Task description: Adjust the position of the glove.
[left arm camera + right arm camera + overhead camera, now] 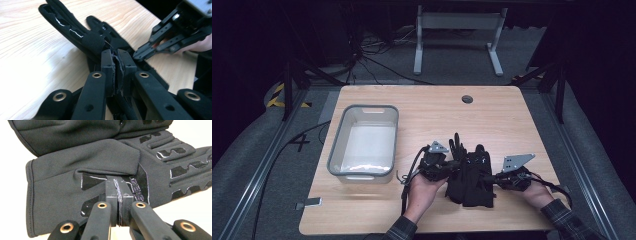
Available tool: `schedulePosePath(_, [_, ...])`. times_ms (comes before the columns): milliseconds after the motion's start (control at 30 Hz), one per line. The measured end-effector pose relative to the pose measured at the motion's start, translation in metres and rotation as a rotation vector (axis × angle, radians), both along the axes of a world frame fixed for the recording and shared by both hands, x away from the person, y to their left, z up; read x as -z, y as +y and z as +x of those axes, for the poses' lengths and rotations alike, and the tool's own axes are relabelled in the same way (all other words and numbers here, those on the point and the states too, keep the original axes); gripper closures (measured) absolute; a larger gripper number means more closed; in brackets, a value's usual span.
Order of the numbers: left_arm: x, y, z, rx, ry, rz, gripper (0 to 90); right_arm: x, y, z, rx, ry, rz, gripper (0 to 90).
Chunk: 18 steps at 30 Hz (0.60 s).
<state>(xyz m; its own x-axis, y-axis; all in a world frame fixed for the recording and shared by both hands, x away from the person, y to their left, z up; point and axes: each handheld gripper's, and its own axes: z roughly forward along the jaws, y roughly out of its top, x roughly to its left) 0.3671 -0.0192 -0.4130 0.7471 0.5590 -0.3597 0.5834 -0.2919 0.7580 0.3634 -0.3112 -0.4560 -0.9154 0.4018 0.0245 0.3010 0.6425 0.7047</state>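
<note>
Bin (363, 142) left of gloves (469, 175)

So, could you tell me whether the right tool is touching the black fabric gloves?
Touching: in the right gripper view, the right tool stands shut with its tips against the black fabric gloves.

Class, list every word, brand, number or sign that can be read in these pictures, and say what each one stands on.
"DIERS": glossy letters, partly covered, on the back of the black glove, beside the right gripper's closed jaws.
Large glossy block shapes on the glove's fingers: cut off, not readable.
A dark mark like "4" on the grey floor left of the table: uncertain.
Yellow and black hazard stripes on the floor: a sign, no words.
</note>
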Motion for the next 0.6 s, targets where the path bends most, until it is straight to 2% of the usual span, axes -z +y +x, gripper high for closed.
schedulePosePath(267, [-0.003,-0.023,0.003,0.037,-0.016,0.0,84.4,0.001,0.003,0.002,-0.005,-0.001,0.002,89.9])
schedulePosePath(600, [0.004,-0.052,0.01,0.061,-0.023,0.013,84.7,0.0,0.006,0.0,-0.015,-0.015,-0.006,89.8])
